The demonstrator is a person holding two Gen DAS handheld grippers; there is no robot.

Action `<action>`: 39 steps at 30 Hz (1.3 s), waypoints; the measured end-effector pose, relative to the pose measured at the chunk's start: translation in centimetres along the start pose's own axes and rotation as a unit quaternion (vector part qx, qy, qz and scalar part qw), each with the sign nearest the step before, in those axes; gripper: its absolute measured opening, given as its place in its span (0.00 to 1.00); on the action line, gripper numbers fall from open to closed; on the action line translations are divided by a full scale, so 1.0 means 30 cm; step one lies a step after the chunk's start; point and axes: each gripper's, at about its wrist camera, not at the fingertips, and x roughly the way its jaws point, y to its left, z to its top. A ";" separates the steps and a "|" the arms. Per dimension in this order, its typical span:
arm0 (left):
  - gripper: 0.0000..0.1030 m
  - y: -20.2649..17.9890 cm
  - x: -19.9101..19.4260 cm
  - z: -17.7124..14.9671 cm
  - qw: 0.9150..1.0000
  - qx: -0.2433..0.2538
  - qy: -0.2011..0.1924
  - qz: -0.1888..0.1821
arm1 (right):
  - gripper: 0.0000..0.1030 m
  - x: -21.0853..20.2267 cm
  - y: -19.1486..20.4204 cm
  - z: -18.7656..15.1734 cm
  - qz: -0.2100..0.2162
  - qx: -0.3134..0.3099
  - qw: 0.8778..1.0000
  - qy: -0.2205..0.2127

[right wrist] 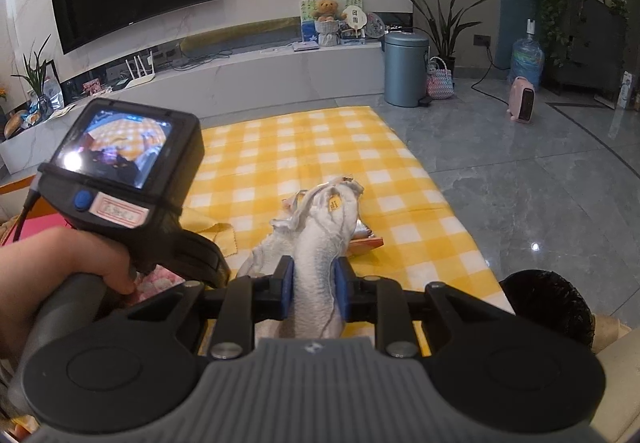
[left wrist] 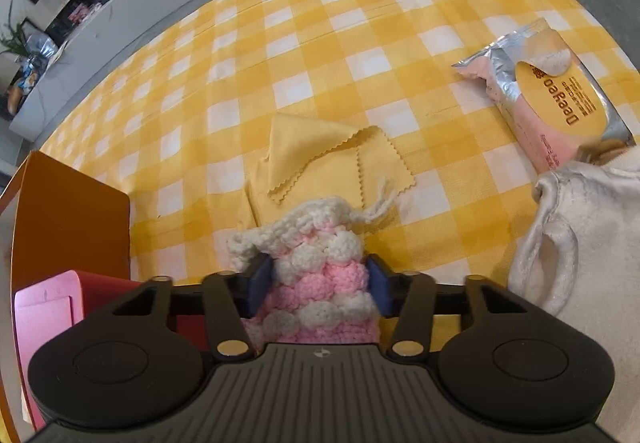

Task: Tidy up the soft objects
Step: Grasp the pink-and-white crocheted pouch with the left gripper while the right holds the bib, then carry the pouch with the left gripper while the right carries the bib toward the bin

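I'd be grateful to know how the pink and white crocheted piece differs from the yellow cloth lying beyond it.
The crocheted piece is thick and bumpy, in pink and white rows; the yellow cloth is thin, smooth and one colour. The crocheted piece sits between the left gripper's blue pads; the yellow cloth lies free on the checked cover. The crocheted piece ends in a yarn tail; the yellow cloth has zigzag edges. Both are soft.

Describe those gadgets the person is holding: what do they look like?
Each is a black handheld tool with a ribbed grey top and two round black bulges. The left gripper and right gripper both end in blue-padded fingers. One carries a small screen, a blue button and a white label.
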 end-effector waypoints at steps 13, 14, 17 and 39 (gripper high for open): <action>0.31 0.017 -0.202 -0.136 0.985 0.109 -0.071 -0.117 | 0.22 0.020 0.002 -0.003 -0.003 -0.005 1.000 0.006; 0.31 0.013 -0.223 -0.151 0.982 0.117 -0.079 -0.122 | 0.22 0.020 0.004 -0.003 -0.002 -0.006 1.000 0.006; 0.31 0.001 -0.281 -0.191 0.976 0.136 -0.110 -0.129 | 0.22 0.020 0.004 -0.002 -0.001 -0.009 1.000 0.005; 0.32 0.372 -0.450 -0.402 0.944 0.051 -0.183 -0.268 | 0.22 0.048 -0.010 -0.024 0.039 0.008 0.999 0.031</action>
